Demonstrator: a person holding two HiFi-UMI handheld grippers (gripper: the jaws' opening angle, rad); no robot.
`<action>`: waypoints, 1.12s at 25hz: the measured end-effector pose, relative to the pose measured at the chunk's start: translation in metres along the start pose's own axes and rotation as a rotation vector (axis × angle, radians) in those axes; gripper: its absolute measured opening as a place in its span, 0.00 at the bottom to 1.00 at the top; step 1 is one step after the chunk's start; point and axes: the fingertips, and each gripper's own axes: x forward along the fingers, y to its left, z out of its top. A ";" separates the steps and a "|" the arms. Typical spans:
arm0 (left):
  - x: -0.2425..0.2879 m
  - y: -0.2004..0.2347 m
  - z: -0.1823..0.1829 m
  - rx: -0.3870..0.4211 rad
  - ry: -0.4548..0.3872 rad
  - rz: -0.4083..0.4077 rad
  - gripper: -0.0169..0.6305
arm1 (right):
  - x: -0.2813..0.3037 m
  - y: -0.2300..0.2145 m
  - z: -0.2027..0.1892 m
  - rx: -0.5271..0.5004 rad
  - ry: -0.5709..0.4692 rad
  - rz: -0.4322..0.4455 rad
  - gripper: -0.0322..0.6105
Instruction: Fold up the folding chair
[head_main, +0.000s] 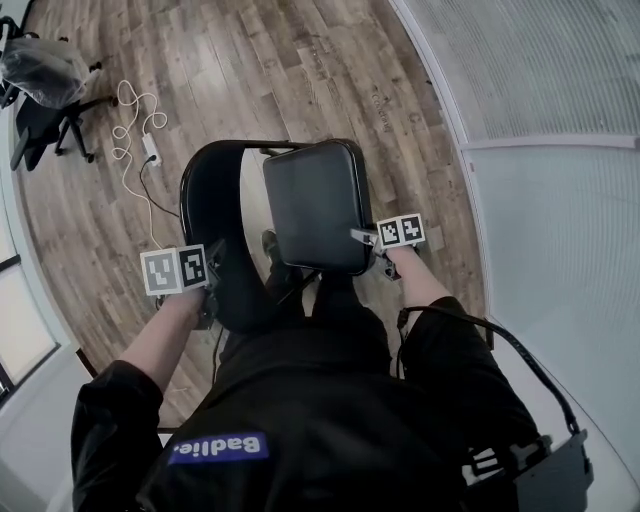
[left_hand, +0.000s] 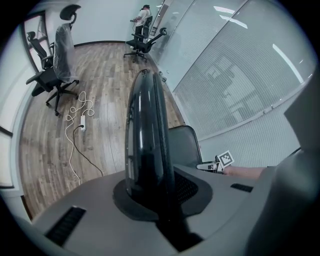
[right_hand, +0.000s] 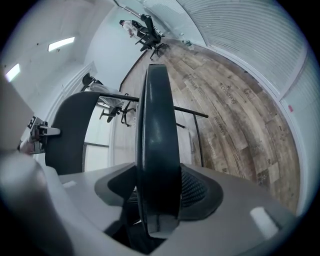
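The black folding chair stands on the wood floor right in front of me. Its padded seat (head_main: 315, 205) is tipped up on edge, and the curved backrest (head_main: 215, 225) lies to its left. My left gripper (head_main: 208, 290) is shut on the backrest's rim, which fills the gap between its jaws as a glossy black band (left_hand: 145, 140). My right gripper (head_main: 376, 243) grips the seat's right edge; in its own view that edge (right_hand: 157, 150) runs straight up between the jaws. The chair's thin metal frame (right_hand: 190, 111) shows behind the seat.
A white cable and power strip (head_main: 150, 145) lie on the floor to the far left, beside a wheeled office chair (head_main: 45, 90). A glass wall with blinds (head_main: 540, 100) runs along the right. More office chairs and a person (left_hand: 144, 15) stand at the room's far end.
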 end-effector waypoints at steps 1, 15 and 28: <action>-0.003 0.001 0.000 0.000 0.000 0.002 0.11 | 0.000 0.007 0.000 -0.007 0.006 -0.004 0.42; -0.036 -0.011 0.000 0.031 -0.055 0.009 0.11 | 0.010 0.092 -0.013 -0.107 0.086 -0.110 0.40; -0.074 -0.010 0.001 -0.015 -0.080 0.021 0.11 | 0.049 0.217 -0.032 -0.282 0.225 -0.021 0.36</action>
